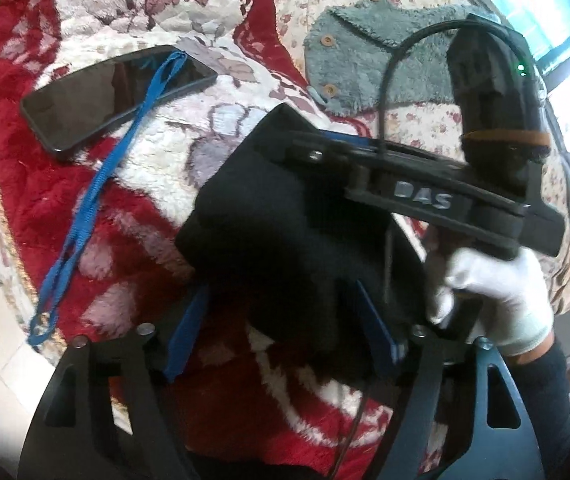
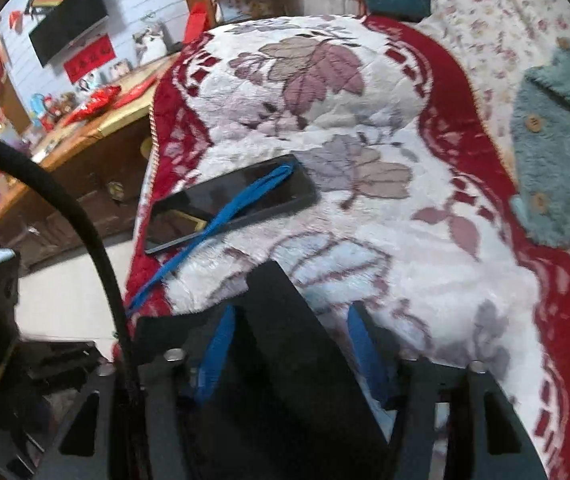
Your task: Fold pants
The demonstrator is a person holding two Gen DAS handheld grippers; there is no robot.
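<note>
Both wrist cameras look steeply down, close over the red floral blanket (image 1: 25,208), sharing the phone (image 1: 117,96) at left and the teal garment (image 2: 557,152) at upper right.

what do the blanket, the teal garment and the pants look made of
Blanket: thick plush fleece, going by its fuzzy pile, matte, red and white leaf pattern. Teal garment: shaggy fleece or terry-like knit, loopy surface, buttons that look wooden. Pants: smooth black matte fabric, possibly a knit; weave too dark to tell.
</note>
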